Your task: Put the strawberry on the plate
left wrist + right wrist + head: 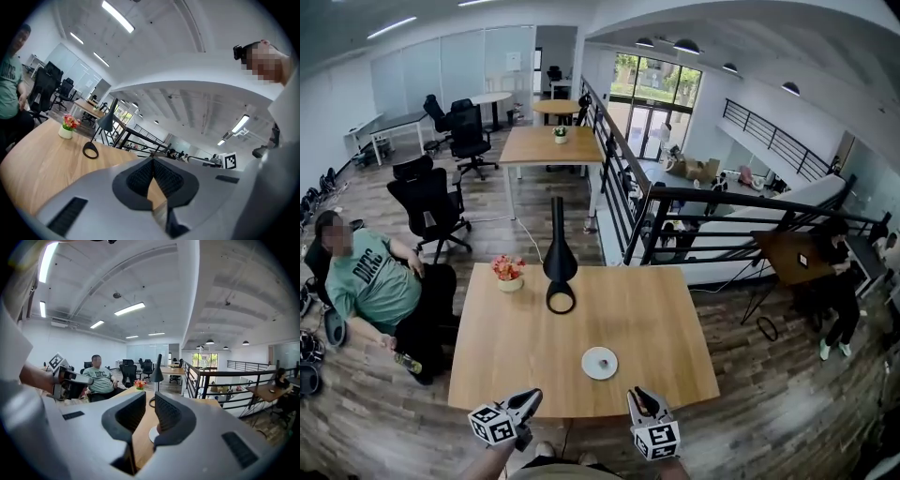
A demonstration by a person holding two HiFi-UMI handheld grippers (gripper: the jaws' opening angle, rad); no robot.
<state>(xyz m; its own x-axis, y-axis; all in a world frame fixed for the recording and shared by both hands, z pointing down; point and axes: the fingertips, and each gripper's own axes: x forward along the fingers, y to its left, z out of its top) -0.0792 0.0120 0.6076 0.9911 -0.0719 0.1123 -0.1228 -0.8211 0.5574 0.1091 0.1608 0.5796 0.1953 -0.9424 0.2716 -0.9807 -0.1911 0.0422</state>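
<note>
**Person's rig: two matching grey grippers, pale clothing**
The left gripper (pixel 531 397) and right gripper (pixel 639 397) share one build: a smooth light-grey moulded shell, tapering jaws faced with black ribbed pads (pixel 140 176), and dark recessed slots (pixel 68 215) set into the shell. Each carries a white marker cube (pixel 492 424) printed with black square patterns. The person wears a white top (pixel 286 108) and a small black head camera (pixel 240 50).

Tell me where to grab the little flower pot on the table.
Probably low on the wall of the white pot, left gripper coming level from the near side: flowers cover the top, and the black lamp stands at its right in the head view.
</note>
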